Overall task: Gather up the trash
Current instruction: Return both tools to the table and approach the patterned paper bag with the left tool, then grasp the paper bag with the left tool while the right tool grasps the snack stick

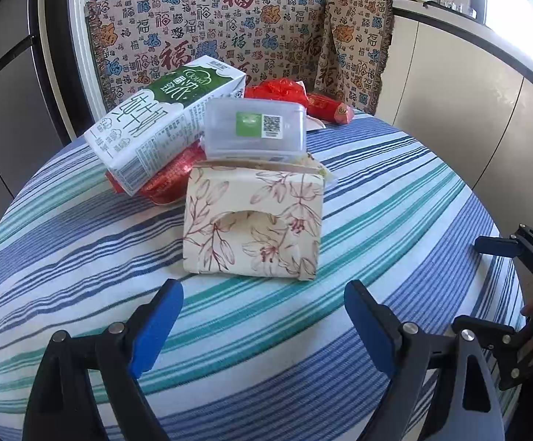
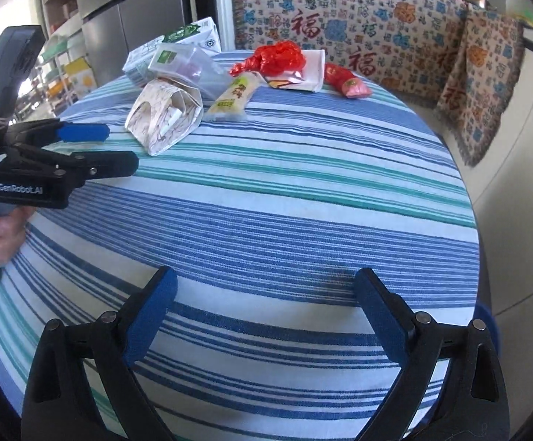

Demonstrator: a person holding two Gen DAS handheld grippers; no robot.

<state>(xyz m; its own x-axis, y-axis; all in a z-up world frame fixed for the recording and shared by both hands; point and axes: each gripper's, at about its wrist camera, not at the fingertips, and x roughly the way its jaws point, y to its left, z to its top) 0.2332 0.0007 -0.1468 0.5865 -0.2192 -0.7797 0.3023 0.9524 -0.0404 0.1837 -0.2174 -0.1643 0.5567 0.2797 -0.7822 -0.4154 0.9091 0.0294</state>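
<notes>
- Left tongs are gaping wide, gripping nothing, just short of the floral tissue box on the striped worktop.
- Right tongs are spreading empty over bare cloth.
- Milk carton is half hiding a red wrapper; a clear container is sitting behind the box.

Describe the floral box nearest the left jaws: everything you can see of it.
The floral box looks like a cream cardboard tissue box printed with reddish-brown leaves and flowers. It stands on its side on the striped tablecloth, its oval opening facing the left wrist camera. It looks crushed and partly folded; from the right wrist view its end gapes open, showing folded flaps inside. A clear plastic tub sits against its top edge. No jaws touch it.
</notes>
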